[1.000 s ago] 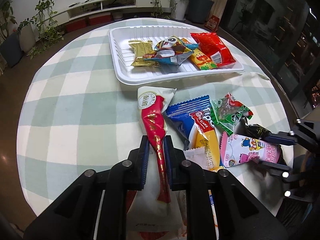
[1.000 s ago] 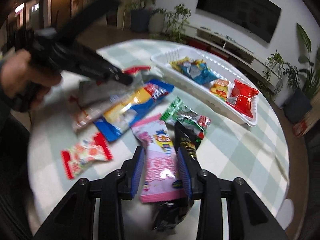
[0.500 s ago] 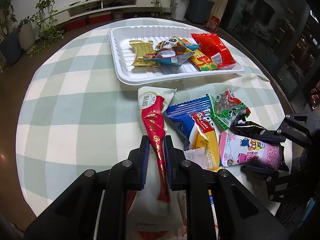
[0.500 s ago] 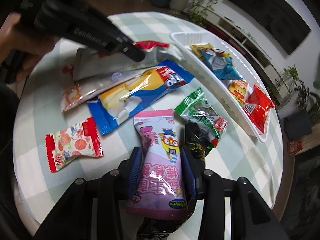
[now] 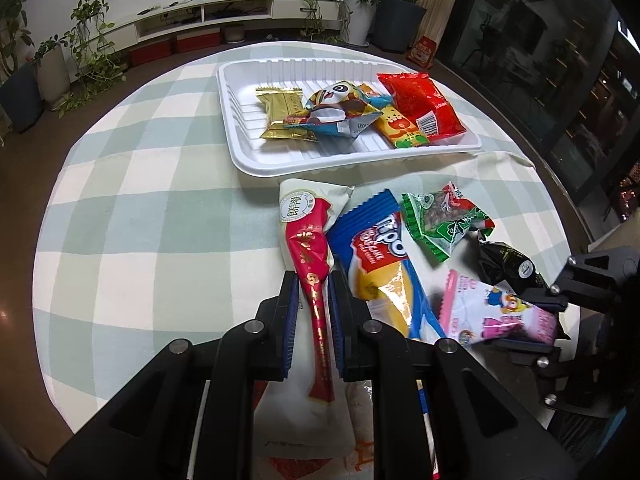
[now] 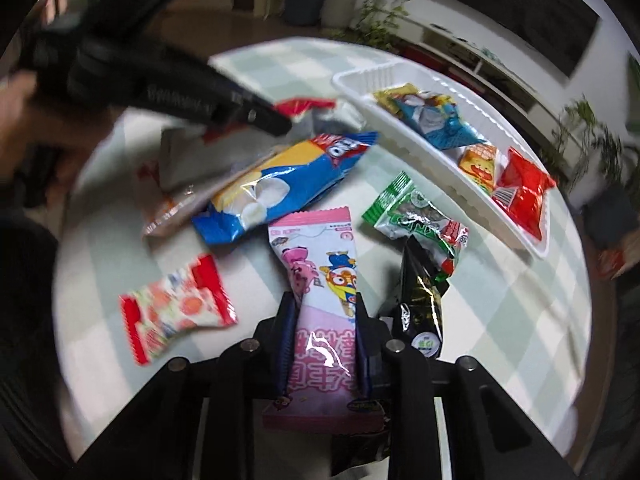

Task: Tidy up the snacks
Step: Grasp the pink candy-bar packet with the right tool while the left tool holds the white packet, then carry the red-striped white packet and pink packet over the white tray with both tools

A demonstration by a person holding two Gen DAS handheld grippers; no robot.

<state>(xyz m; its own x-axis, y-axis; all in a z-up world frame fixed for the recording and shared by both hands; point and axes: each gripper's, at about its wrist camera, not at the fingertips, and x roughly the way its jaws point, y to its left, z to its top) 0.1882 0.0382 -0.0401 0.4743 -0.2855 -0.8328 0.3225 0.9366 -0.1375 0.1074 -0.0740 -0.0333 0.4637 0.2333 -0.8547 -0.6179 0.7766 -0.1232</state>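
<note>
On the counter (image 5: 132,208) just short of the white tray (image 5: 240,148), left tool (image 5: 313,300) is clamped tight on the red-and-white packet (image 5: 310,248); right tool (image 6: 322,328) is closing around the pink packet (image 6: 320,280). Four snacks trayed, several loose ones left.
</note>
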